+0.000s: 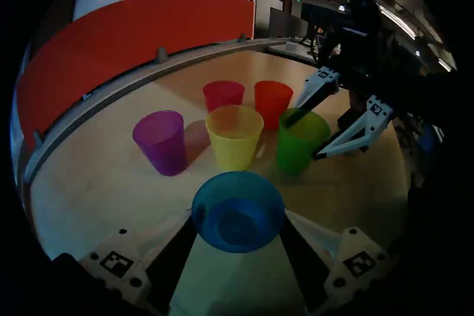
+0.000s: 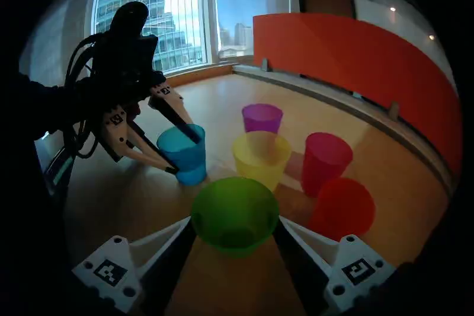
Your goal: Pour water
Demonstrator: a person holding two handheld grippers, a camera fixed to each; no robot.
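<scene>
A blue cup [image 1: 237, 212] stands upright between the fingers of my left gripper [image 1: 237, 218], which press on its two sides. Across the table, my right gripper [image 1: 303, 138] holds a green cup [image 1: 299, 138] the same way. In the right gripper view the green cup [image 2: 235, 215] sits in my right gripper [image 2: 235, 221], and the left gripper [image 2: 187, 155] clasps the blue cup [image 2: 183, 153]. I cannot tell whether either cup holds water.
Between the two held cups stand a yellow cup [image 1: 234, 135], a purple cup [image 1: 161, 141], a pink cup [image 1: 223, 95] and a red cup [image 1: 272, 102] on the wooden table [image 1: 106, 197]. An orange partition [image 1: 136, 37] runs along the table's far edge.
</scene>
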